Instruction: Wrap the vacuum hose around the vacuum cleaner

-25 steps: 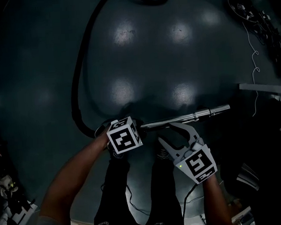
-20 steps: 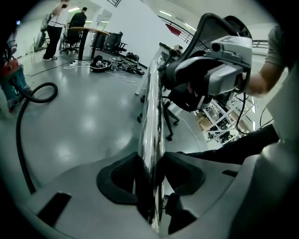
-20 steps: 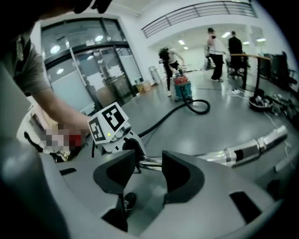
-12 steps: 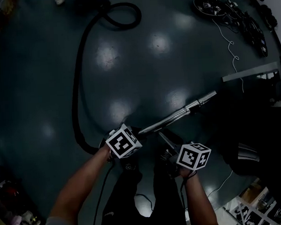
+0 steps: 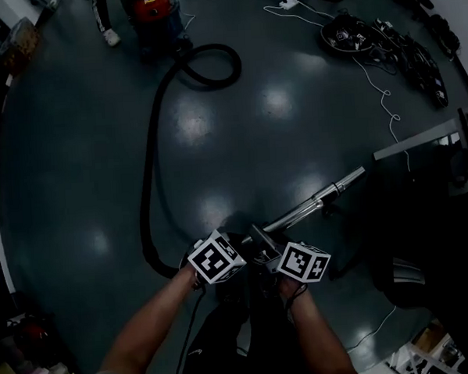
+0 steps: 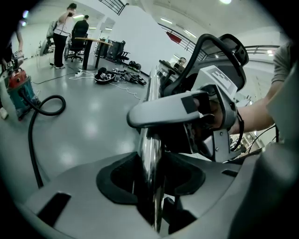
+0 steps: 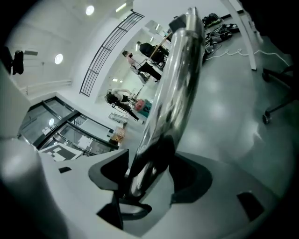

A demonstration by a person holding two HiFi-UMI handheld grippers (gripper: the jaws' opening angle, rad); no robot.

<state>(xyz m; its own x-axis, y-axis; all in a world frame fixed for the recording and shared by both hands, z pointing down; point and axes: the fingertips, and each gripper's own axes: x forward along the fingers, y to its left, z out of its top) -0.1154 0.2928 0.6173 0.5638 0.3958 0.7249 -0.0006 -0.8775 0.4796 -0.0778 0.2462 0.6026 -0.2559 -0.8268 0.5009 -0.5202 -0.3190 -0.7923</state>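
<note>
A red vacuum cleaner (image 5: pixel 150 11) stands far off on the dark floor. Its black hose (image 5: pixel 148 187) loops beside it, then runs back toward me. The hose ends in a chrome wand (image 5: pixel 313 203) that slants up to the right. My left gripper (image 5: pixel 238 244) is shut on the wand's near end; the tube (image 6: pixel 150 140) runs up between its jaws. My right gripper (image 5: pixel 267 247) sits just to the right of it. Its jaws are opening, with the wand (image 7: pixel 175 79) between them and a gap on each side.
A pile of black cables (image 5: pixel 351 35) and a white cord (image 5: pixel 386 96) lie at the far right. A grey table edge (image 5: pixel 419 137) and a chair base (image 7: pixel 275 107) are at the right. People (image 6: pixel 63 28) stand at desks far behind. My legs are below the grippers.
My right gripper has moved left from below the wand and now straddles it beside the left gripper. The view has lifted, so the vacuum cleaner now shows. The wand tilts up more.
</note>
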